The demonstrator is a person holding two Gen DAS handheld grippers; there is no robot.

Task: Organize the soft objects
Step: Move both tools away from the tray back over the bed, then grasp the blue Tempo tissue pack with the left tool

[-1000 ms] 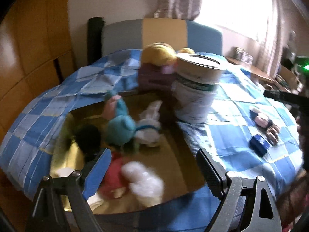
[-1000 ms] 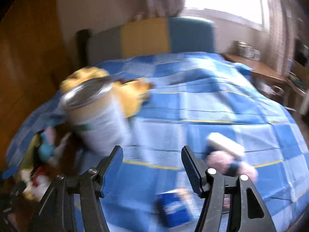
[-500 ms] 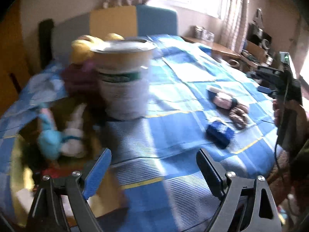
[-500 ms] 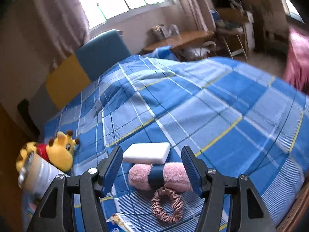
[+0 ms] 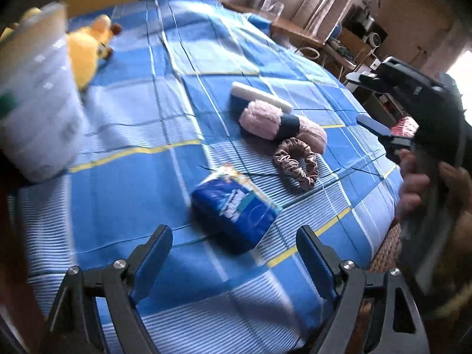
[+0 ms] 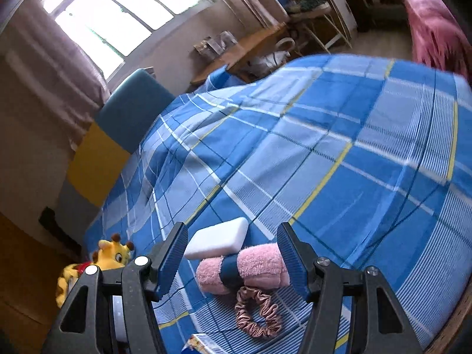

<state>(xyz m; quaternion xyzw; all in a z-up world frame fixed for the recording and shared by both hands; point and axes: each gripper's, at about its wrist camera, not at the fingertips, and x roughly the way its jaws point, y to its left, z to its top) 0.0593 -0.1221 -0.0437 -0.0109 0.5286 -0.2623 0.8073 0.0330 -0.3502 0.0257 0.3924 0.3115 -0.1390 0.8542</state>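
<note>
On the blue checked bedspread (image 5: 141, 183), the soft things lie in a loose cluster: a blue tissue pack (image 5: 233, 208) nearest the left gripper (image 5: 234, 253), then a brown satin scrunchie (image 5: 296, 162), a pink rolled towel (image 5: 280, 124) with a dark band, and a white sponge block (image 5: 259, 97) touching the towel's far side. Half a second ago the left camera faced the white tub (image 5: 35, 103) squarely; now the tub sits at the left edge, blurred, and the tissue pack is just ahead of the fingers. The right view has shifted little, the towel (image 6: 244, 268) again framed between the fingers.

Both claws stand wide and hold nothing: left gripper over the bedspread short of the pack, right gripper (image 6: 231, 259) above the towel and sponge (image 6: 218, 240).

A yellow giraffe plush (image 6: 110, 253) is half hidden behind the right gripper's frame. The tissue pack is cut off at that view's bottom edge. Whether the right fingertips touch the towel cannot be told.
</note>
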